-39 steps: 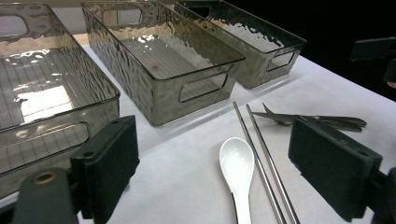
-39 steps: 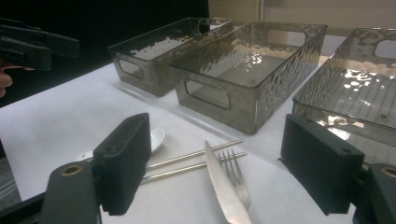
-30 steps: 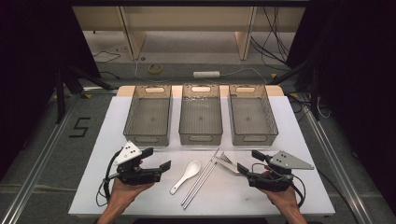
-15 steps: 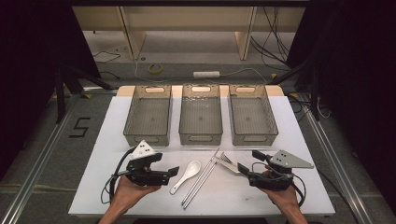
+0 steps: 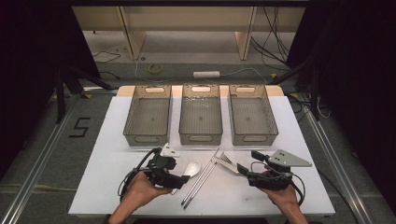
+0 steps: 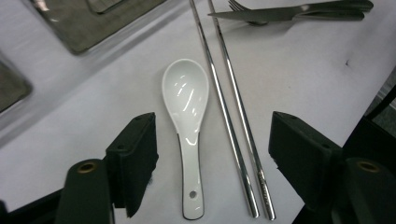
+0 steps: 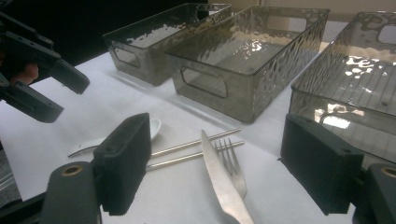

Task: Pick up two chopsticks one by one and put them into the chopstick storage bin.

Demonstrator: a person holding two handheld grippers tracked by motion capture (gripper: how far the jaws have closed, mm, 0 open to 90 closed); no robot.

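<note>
Left gripper (image 6: 212,163) poised jaws apart over white ceramic spoon (image 6: 187,116) beside steel chopsticks (image 6: 233,121); right gripper (image 7: 212,168) likewise spread above knife (image 7: 222,182) and fork (image 7: 235,170)

3 bins (image 5: 201,116), 2 chopsticks (image 6: 224,112), 1 spoon (image 6: 187,121), 1 knife (image 7: 222,186), 1 fork (image 7: 232,170).

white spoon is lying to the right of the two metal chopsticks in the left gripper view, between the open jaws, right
Not quite. In the left gripper view the white spoon lies to the left of the two metal chopsticks, not the right. It does lie between the open jaws.
</note>
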